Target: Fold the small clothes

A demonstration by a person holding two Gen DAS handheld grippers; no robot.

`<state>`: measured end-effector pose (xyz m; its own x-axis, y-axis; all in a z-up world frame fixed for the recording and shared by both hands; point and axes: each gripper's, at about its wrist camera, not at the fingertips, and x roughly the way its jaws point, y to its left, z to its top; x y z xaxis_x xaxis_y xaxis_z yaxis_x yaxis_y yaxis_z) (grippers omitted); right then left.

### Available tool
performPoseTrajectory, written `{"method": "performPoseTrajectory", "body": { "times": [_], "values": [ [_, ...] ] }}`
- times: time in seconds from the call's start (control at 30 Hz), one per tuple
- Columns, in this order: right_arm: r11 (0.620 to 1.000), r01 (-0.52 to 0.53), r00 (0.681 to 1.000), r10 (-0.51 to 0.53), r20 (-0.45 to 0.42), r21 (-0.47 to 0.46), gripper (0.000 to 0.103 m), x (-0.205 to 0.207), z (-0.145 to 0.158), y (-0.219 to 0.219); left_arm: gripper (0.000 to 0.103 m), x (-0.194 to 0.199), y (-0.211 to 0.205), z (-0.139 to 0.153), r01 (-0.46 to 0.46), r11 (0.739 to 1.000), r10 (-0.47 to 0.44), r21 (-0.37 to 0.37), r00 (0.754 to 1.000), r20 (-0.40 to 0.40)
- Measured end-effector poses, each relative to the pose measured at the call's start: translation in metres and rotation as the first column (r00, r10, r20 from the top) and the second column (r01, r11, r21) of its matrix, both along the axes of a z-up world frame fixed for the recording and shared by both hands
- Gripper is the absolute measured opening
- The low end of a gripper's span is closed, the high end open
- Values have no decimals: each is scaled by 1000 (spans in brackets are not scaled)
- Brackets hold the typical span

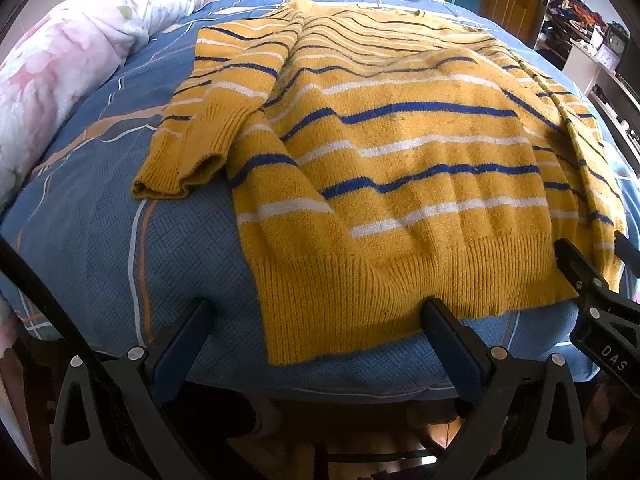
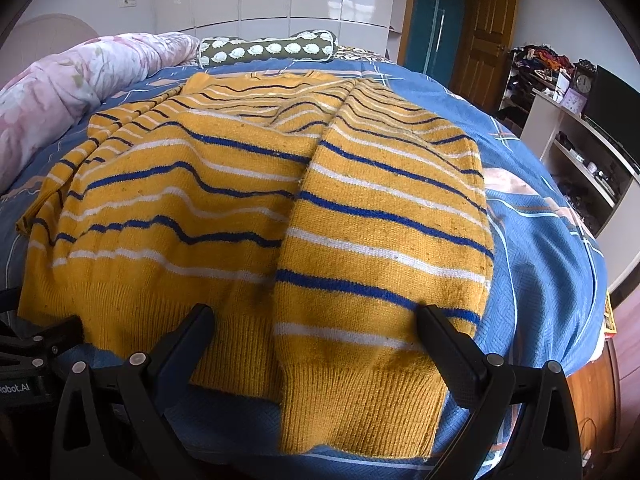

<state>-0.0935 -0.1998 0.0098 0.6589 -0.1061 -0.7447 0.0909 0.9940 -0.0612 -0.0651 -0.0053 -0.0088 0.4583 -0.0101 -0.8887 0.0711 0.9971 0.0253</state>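
The sweater (image 1: 400,152), mustard yellow with blue and white stripes, lies flat on the bed (image 1: 100,240), ribbed hem toward the near edge and collar toward the far edge. Its right sleeve (image 2: 384,240) is folded over the body and runs down to the hem; the sleeve cuff reaches just past the hem at the near edge. Its left sleeve (image 1: 208,112) lies beside the body on the blue bedspread, cuff pointing to the near edge.

Left tongs (image 1: 316,320): jaws apart, positioned at the near edge over the left corner of the hem, gripping nothing. One finger (image 1: 448,336) rests at the hem; contact cannot be confirmed.

Right tongs (image 2: 312,332): jaws apart, straddling the folded sleeve cuff and adjacent hem, clamped on nothing.

A pink floral quilt (image 1: 80,40) lies along the left edge of the bed. A bolster pillow (image 2: 268,50) with a sheep pattern lies at the far edge
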Motion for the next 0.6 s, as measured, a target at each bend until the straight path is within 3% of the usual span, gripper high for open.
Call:
{"method": "performPoseTrajectory", "body": {
  "times": [0.33,0.6],
  "values": [
    [1000,-16,1000,16,8,0,103,0,-1,0,103,8,1,0,4,1000,-4,-2,1000,-31],
    [998,-55,998,55,26,-13,103,-5,-1,1,102,-2,-2,7,12,1000,-12,0,1000,9]
  ]
}}
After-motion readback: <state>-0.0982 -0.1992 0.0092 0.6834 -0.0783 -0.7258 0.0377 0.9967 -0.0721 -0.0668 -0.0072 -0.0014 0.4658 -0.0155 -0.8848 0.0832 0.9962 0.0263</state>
